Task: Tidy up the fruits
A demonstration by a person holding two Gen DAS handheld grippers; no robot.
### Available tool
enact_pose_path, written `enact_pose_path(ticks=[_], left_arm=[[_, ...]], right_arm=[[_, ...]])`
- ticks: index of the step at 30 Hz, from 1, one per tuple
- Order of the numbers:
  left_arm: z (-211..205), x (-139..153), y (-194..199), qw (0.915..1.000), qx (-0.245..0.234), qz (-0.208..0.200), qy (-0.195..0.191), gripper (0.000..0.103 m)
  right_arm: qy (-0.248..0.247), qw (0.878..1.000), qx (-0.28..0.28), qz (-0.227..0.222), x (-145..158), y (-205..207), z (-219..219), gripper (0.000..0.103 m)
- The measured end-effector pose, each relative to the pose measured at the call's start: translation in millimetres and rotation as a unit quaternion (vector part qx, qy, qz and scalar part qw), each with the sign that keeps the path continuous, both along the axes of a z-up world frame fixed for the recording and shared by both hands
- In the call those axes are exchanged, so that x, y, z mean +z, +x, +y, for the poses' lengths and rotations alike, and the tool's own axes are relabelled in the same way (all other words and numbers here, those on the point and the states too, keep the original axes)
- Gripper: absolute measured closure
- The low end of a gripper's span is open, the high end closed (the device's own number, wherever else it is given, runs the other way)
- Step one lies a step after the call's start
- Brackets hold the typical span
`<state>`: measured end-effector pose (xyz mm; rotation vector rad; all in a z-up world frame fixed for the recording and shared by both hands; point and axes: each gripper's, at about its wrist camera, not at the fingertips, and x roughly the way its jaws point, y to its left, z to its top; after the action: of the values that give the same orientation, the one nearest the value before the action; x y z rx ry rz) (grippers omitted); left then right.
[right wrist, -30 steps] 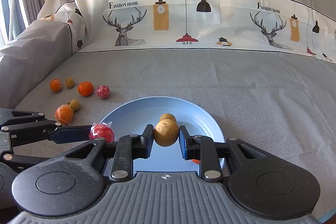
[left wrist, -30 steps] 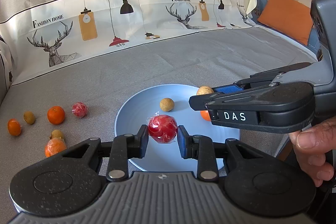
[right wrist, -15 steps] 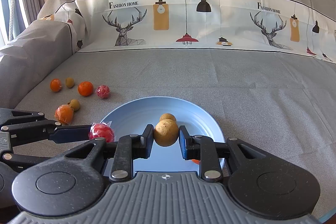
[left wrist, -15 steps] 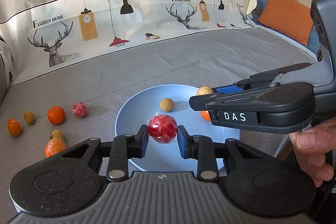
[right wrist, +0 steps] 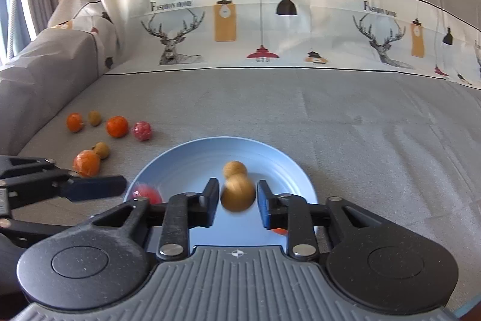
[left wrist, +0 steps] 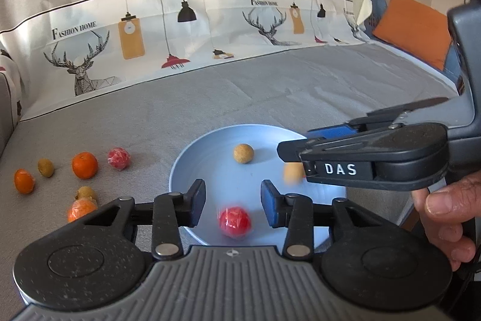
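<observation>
I'm spreading both jaws: the left gripper (left wrist: 233, 202) is dropping a blurred red wrapped fruit (left wrist: 234, 222) and the right gripper (right wrist: 237, 202) a tan round fruit (right wrist: 238, 192) over the blue plate (right wrist: 288, 170).

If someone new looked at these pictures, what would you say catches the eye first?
Two blurred fruits dropping over the blue plate: a red one below the left gripper, whose jaws are opening, and a tan one between the opening fingers of the right gripper. More loose fruit lies on the grey cover to the plate's left.

One blue plate (right wrist: 294, 170), three red fruits (left wrist: 234, 221), four oranges (right wrist: 117, 126), five brown fruits (right wrist: 238, 192).
</observation>
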<state>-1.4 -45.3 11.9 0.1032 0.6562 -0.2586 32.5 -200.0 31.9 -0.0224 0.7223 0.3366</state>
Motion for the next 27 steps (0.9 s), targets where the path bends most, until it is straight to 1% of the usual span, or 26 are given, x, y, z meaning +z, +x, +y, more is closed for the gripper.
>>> enact_pose_path(ticks=[1,5,9,12,14,16,19,23,27], left_arm=[[0.9,-0.1,0.5,1.0,0.003,0.001,-0.001,0.058],[1.5,0.1,-0.1,1.0,0.008,0.0,-0.002,0.058],[2.1,2.0,-0.5,0.9999,0.013,-0.004,-0.001,0.058],[8.8,4.9,0.5,0.9995,0.028,-0.006,-0.011,0.058],[16.7,8.2,2.4,0.9987,0.043,-0.007,-0.024,0.061],[26.2,13.4,3.5,0.9974,0.059,-0.012,-0.039,0.074],[37.1,25.4,0.5,0.9946,0.082,-0.039,-0.05,0.084],[48.7,39.6,-3.4,0.99,0.108,-0.074,-0.053,0.085],[64.5,46.3,0.4,0.9848,0.137,-0.085,-0.067,0.085]], right_arm=[[0.003,1.0,-0.003,0.0,0.2,0.3,-1.2,0.066],[0.005,1.0,-0.006,0.002,-0.3,0.6,-1.9,0.063],[0.002,1.0,-0.004,0.001,-0.1,0.3,-1.0,0.062],[0.004,1.0,-0.005,0.001,0.0,0.8,-1.3,0.062],[0.004,1.0,-0.005,0.002,-0.1,1.1,-1.2,0.062],[0.005,1.0,-0.005,0.002,0.0,1.1,-1.1,0.062],[0.008,1.0,-0.004,0.001,0.5,1.6,-0.7,0.062],[0.015,1.0,-0.004,0.002,1.6,2.1,0.1,0.062],[0.022,1.0,-0.002,0.003,1.9,3.4,1.8,0.062]])
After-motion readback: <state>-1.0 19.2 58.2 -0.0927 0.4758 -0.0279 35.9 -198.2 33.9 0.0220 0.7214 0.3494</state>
